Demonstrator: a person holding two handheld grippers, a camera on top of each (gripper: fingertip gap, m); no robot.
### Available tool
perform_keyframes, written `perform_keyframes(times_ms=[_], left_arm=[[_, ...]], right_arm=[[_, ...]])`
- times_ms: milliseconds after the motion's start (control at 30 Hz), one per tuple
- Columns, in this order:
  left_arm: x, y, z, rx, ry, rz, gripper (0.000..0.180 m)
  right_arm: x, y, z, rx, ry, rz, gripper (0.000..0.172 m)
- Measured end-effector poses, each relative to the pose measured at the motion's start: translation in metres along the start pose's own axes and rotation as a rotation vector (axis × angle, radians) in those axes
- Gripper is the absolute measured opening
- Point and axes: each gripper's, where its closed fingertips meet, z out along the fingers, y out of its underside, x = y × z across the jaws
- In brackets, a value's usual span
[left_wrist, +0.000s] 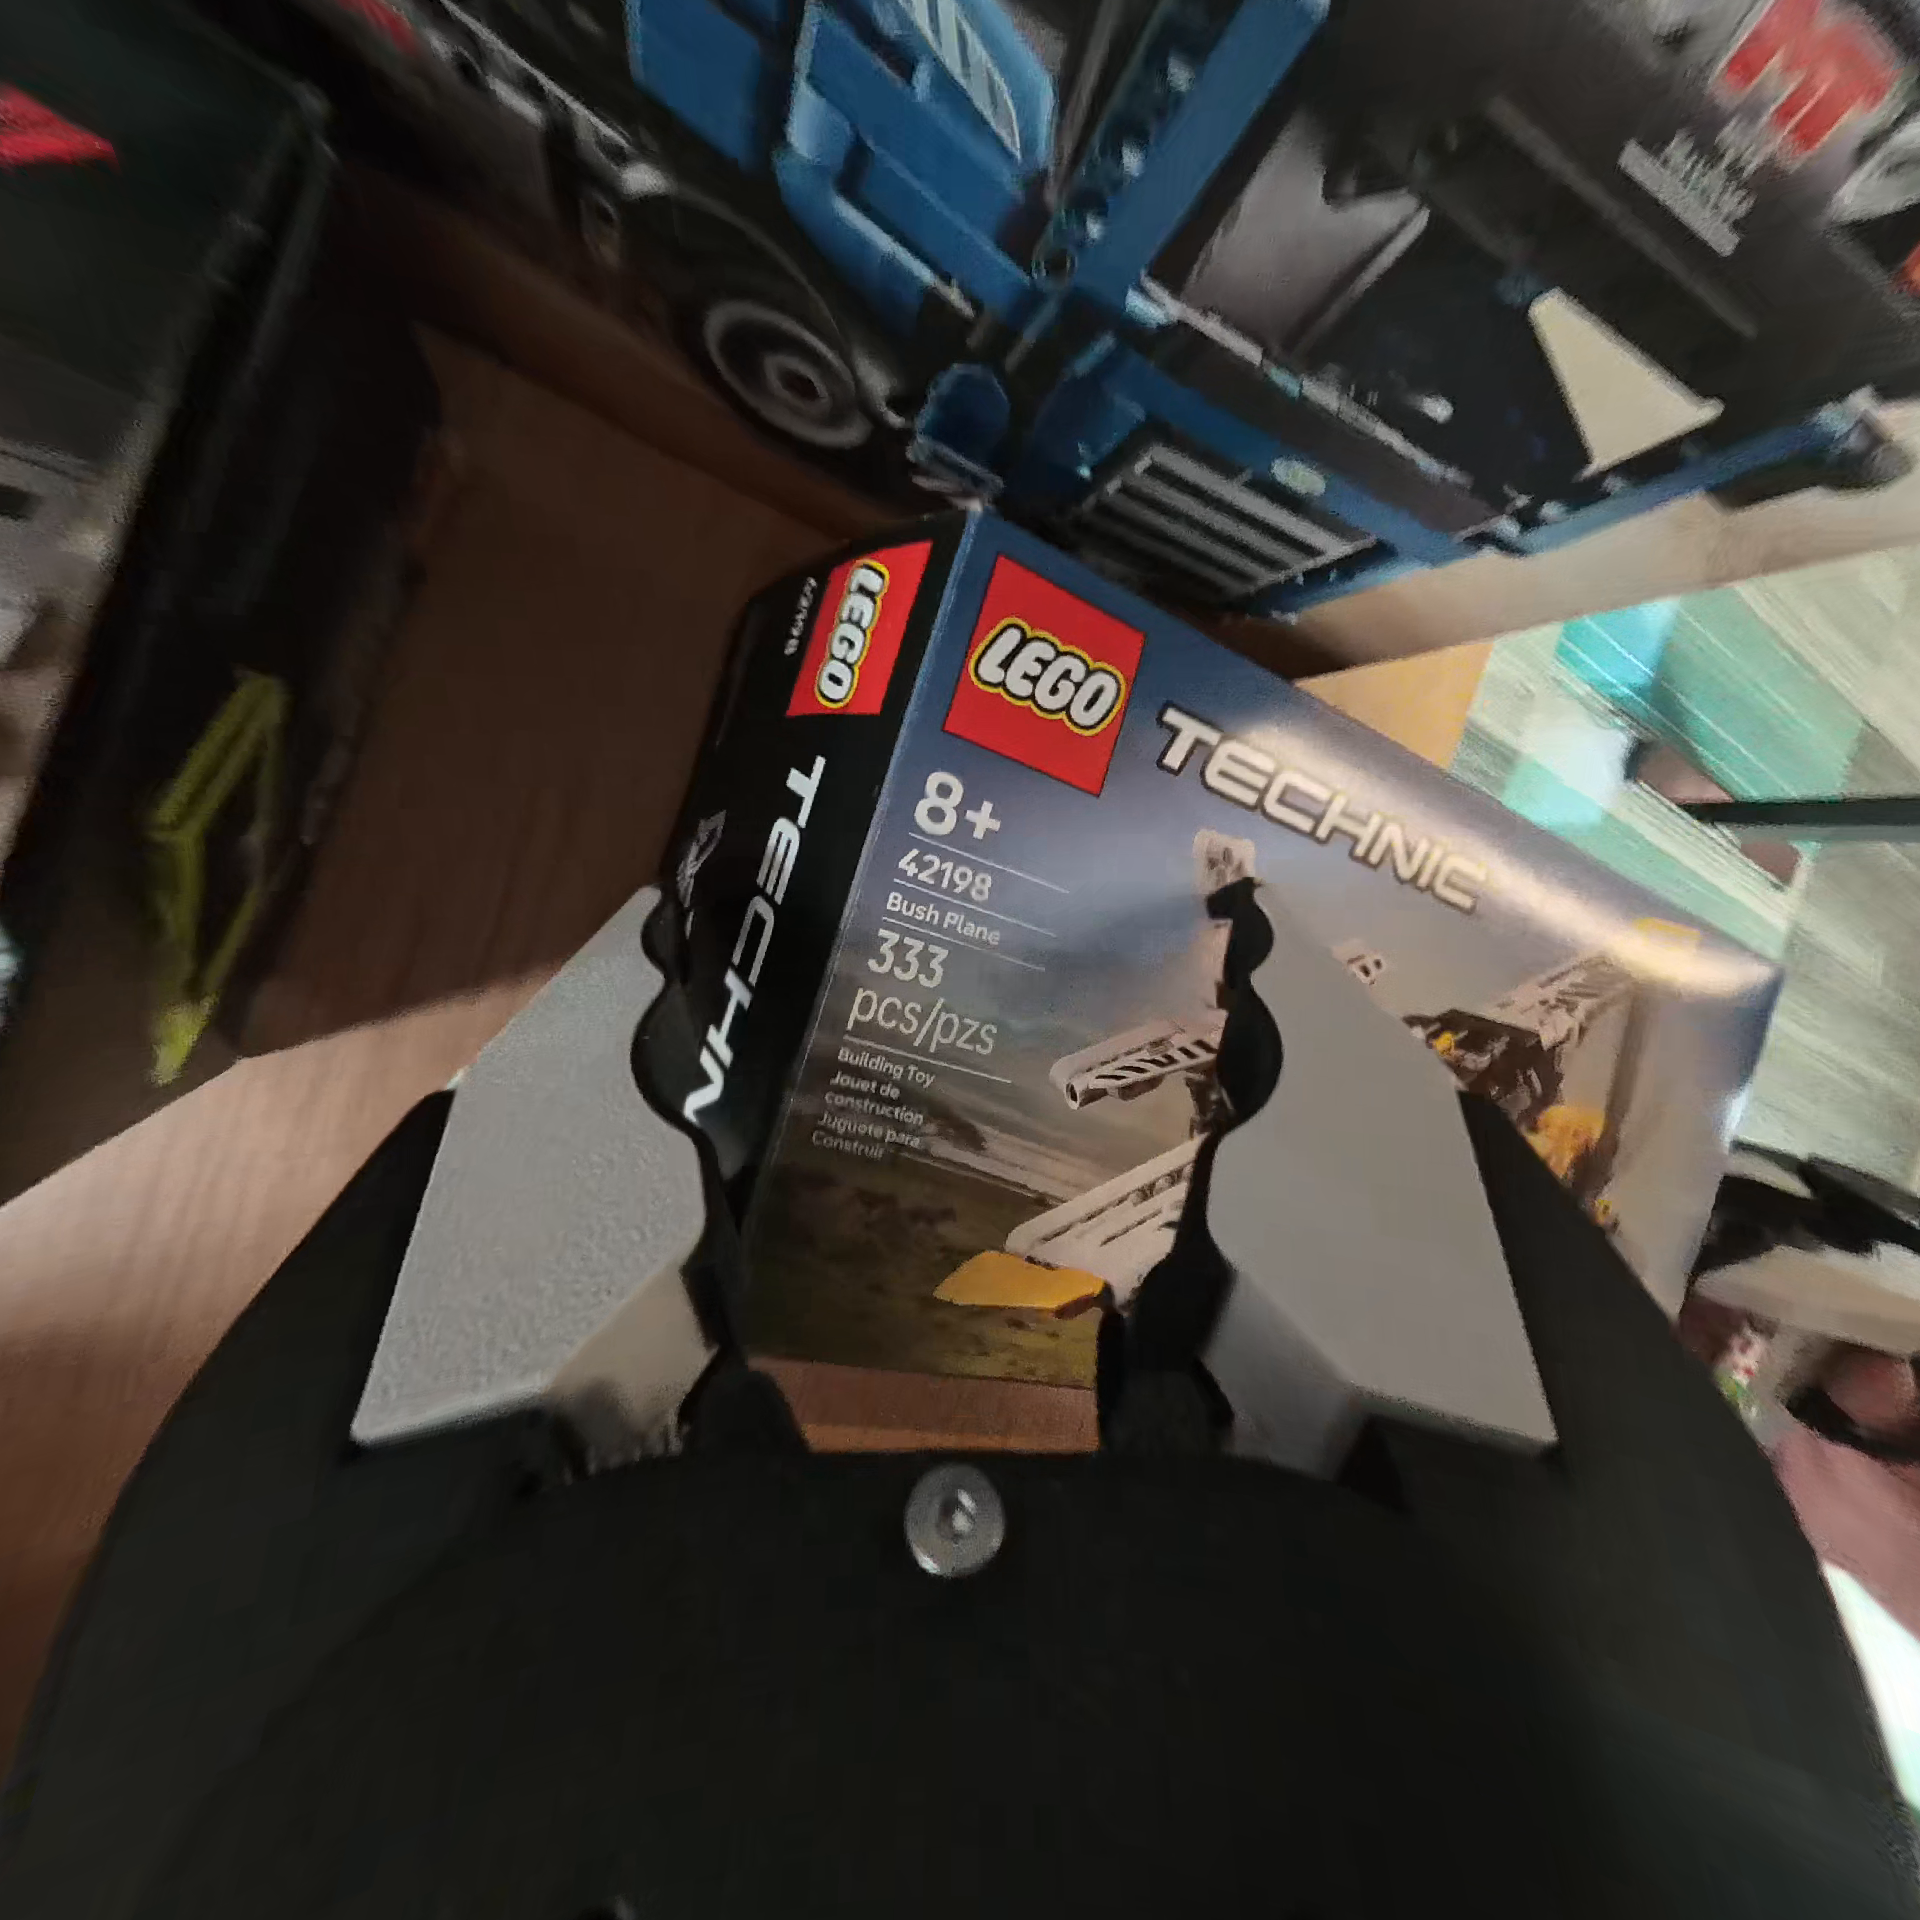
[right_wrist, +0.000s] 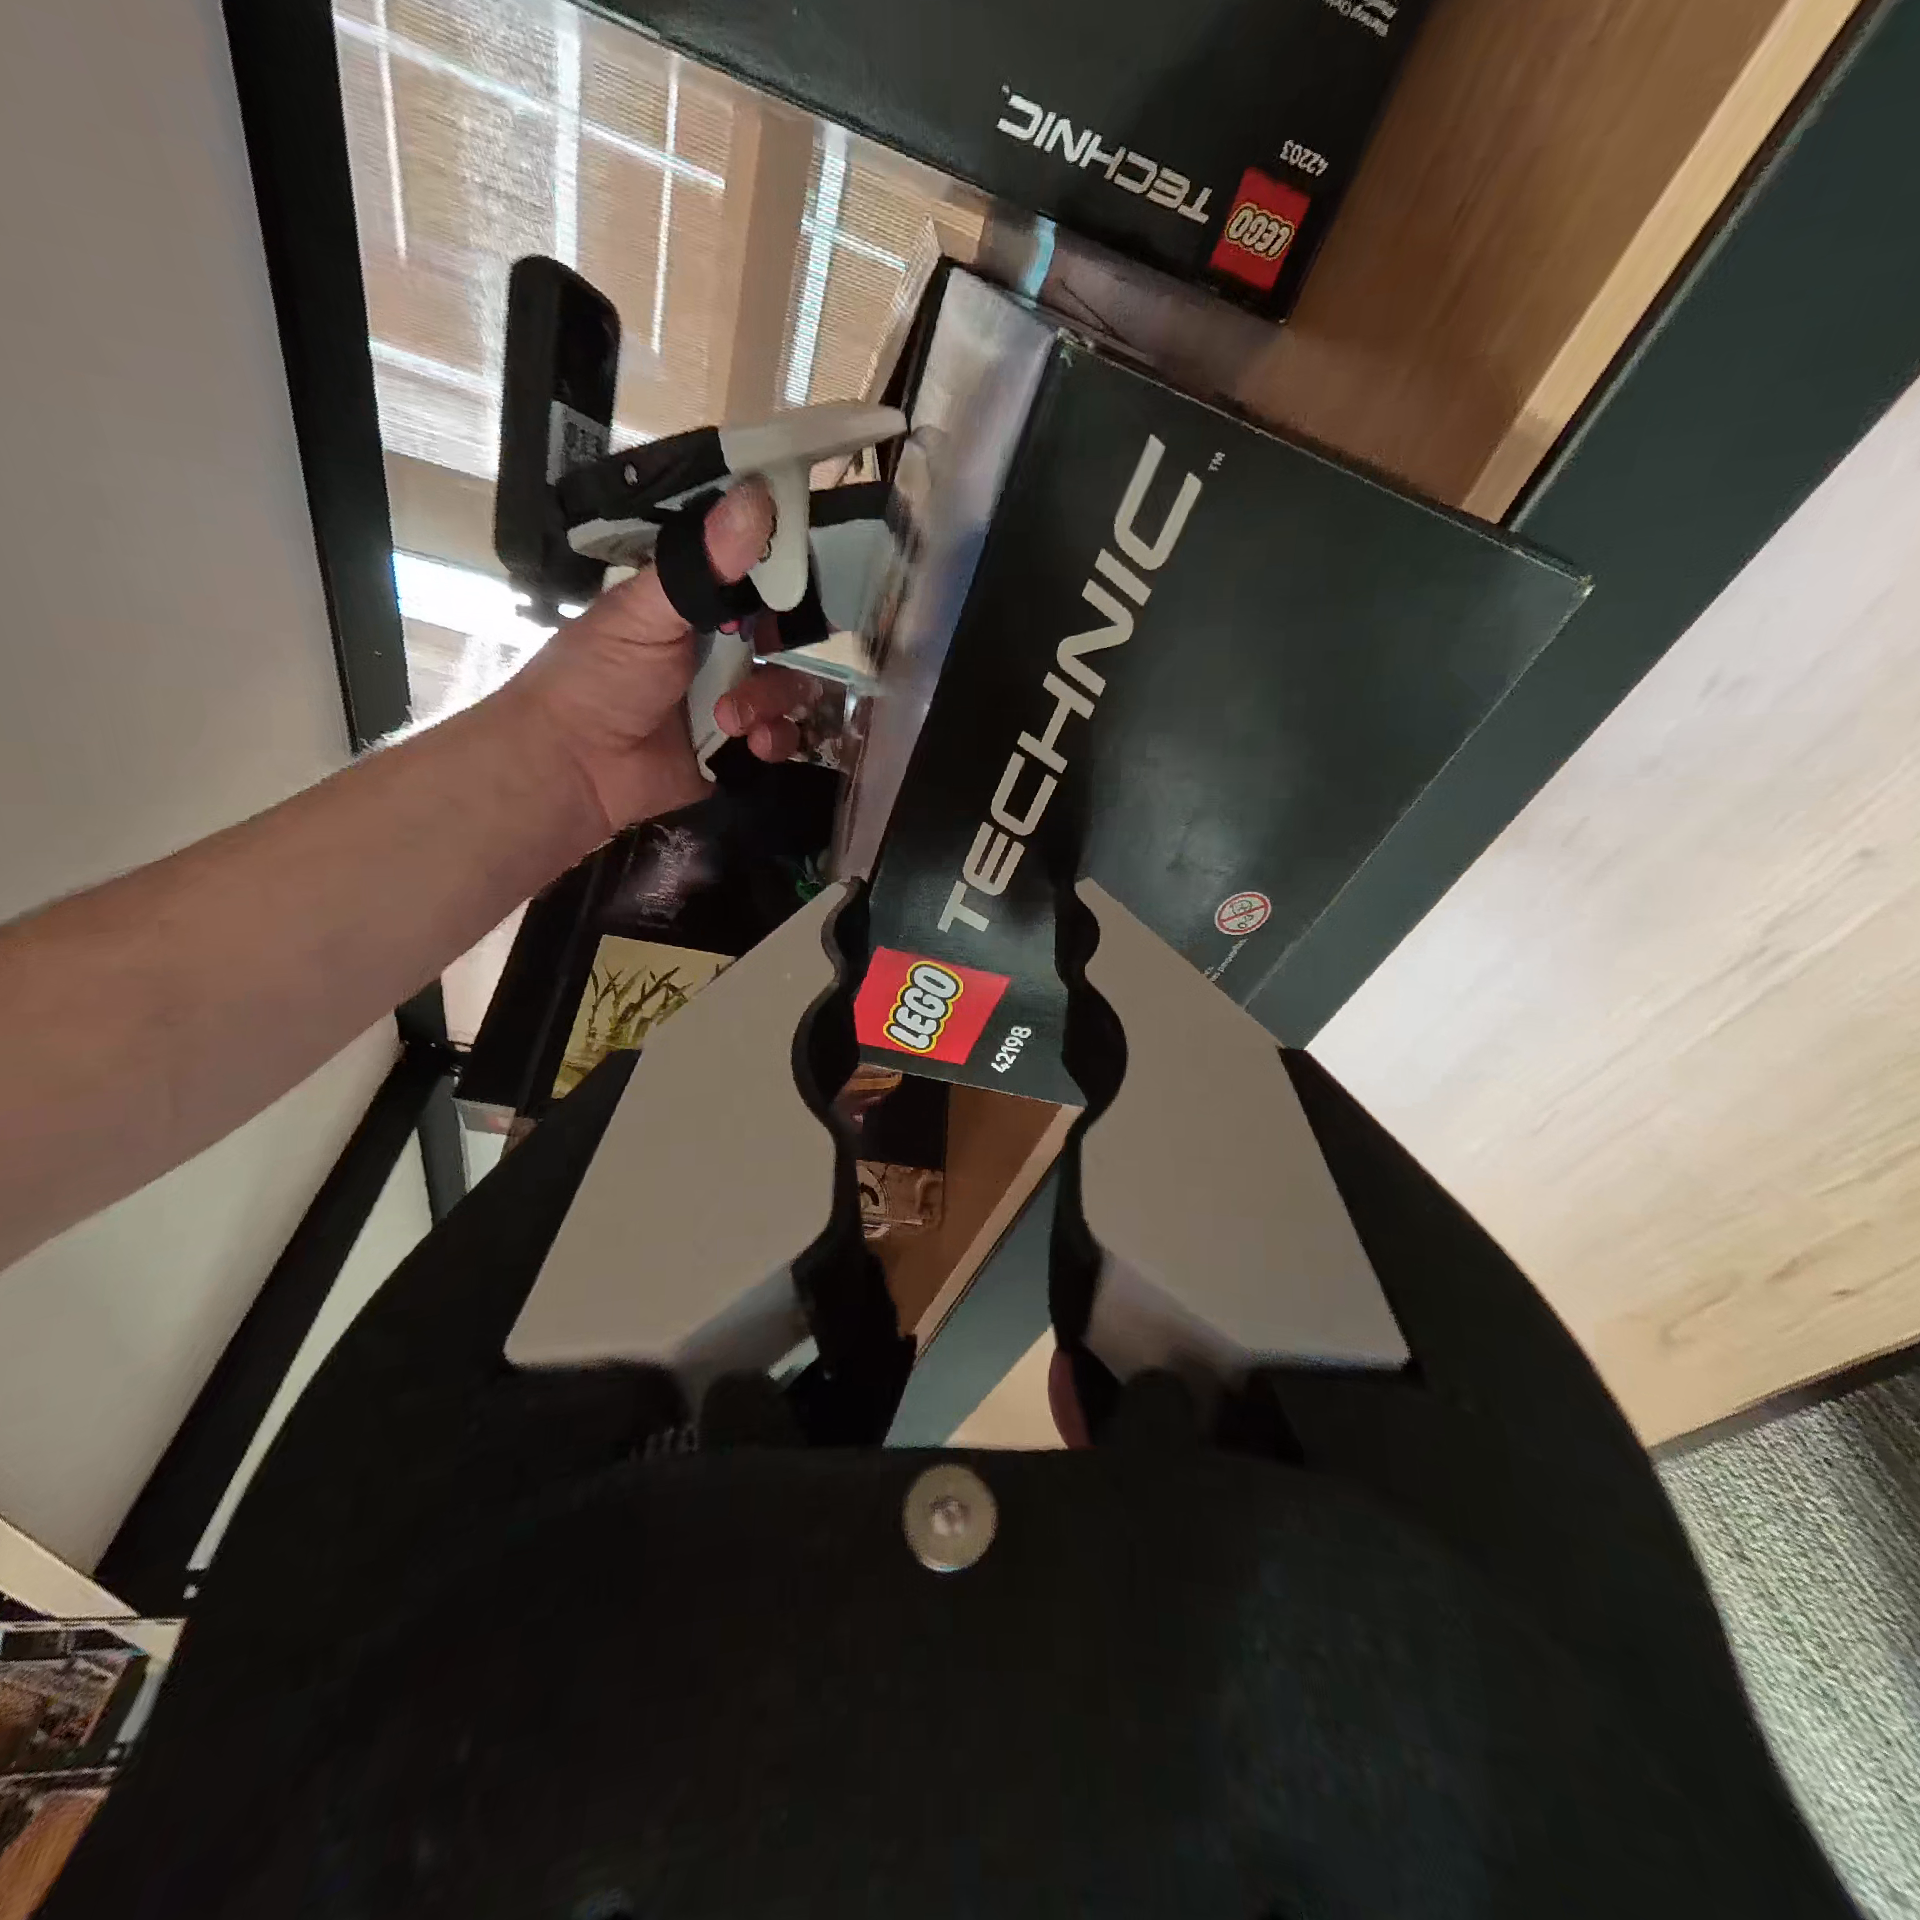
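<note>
A toy box (left_wrist: 1091, 935), dark with a plane pictured on its front, fills the centre of the left wrist view. The left gripper (left_wrist: 951, 1039) straddles one corner of it: one pad lies against the black side panel, the other against the printed front. That reads as a clamp across the box's thickness, though blur leaves the contact short of certain.

In the right wrist view the same box (right_wrist: 1195, 675) runs from centre to upper right, its black side facing the camera. The right gripper (right_wrist: 961, 997) stands partly open around the lower end, where the red logo square sits. Its fingers (right_wrist: 1101, 997) flank the panel closely; whether both pads press is not clear, so I cannot tell if this end is truly held.

The left gripper shows again at centre left, held by a hand (right_wrist: 623, 665) at the box's far edge.

To handle this well, I judge both grips should seat flat on opposite faces, not on corners, since glossy card slips and dents. Keep the box level between the two ends near the shelf (right_wrist: 1455, 260) and the other box (right_wrist: 1143, 125) at the top.
</note>
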Motion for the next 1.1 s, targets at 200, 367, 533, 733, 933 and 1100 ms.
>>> perform_keyframes(times_ms=[200,367,533,733,933,1100], left_arm=[[0.012,-0.003,-0.034,0.173,-0.063,-0.124,0.100],[0.029,0.026,-0.044,0.166,-0.117,-0.171,0.098],[0.054,0.046,-0.061,0.238,-0.138,-0.171,0.096],[0.082,0.072,-0.049,0.210,-0.093,-0.212,0.094],[0.077,0.070,-0.033,0.169,-0.198,-0.043,0.082],[0.084,0.074,-0.028,0.134,-0.175,-0.009,0.052]], right_arm=[[-0.007,-0.002,-0.003,-0.021,-0.004,-0.038,0.037],[-0.018,-0.002,-0.007,-0.016,0.008,-0.088,0.039],[-0.012,-0.020,-0.018,0.023,0.023,-0.096,0.043],[0.026,-0.052,-0.019,0.028,0.058,-0.014,0.106],[0.040,-0.026,0.027,-0.080,-0.037,0.205,0.142],[0.034,-0.010,0.050,-0.124,0.000,0.191,0.128]])
